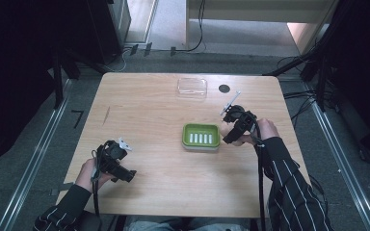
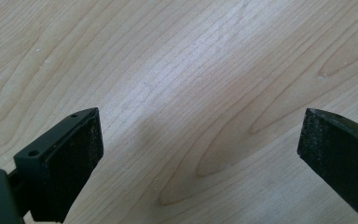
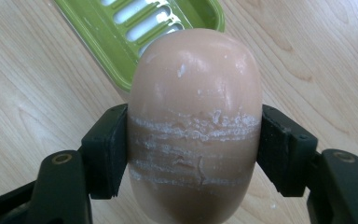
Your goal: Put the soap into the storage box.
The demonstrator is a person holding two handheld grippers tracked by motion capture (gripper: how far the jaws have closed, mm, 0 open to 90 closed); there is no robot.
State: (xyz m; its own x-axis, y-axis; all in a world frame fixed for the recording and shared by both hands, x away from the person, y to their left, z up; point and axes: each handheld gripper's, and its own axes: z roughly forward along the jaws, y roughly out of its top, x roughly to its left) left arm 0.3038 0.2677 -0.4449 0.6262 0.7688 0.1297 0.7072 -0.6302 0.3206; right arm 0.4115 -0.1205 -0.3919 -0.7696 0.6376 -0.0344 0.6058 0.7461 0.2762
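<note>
Right gripper [image 3: 193, 154] clamps a bar of soap [image 3: 195, 126] across its middle, just beside the green soap dish [image 1: 201, 136].

Largest first: the wooden table [image 1: 149, 101] carries the dish near its centre, with a clear plastic lid [image 1: 192, 87] beyond the dish and well apart from it. The left gripper [image 2: 200, 140] hovers over bare wood on the dish's other side, jaws wide and empty. The soap looks stiff but waxy and probably slippery, its surface flaked where pads have bitten; gripping the flat flanks at mid-length seems safest.
</note>
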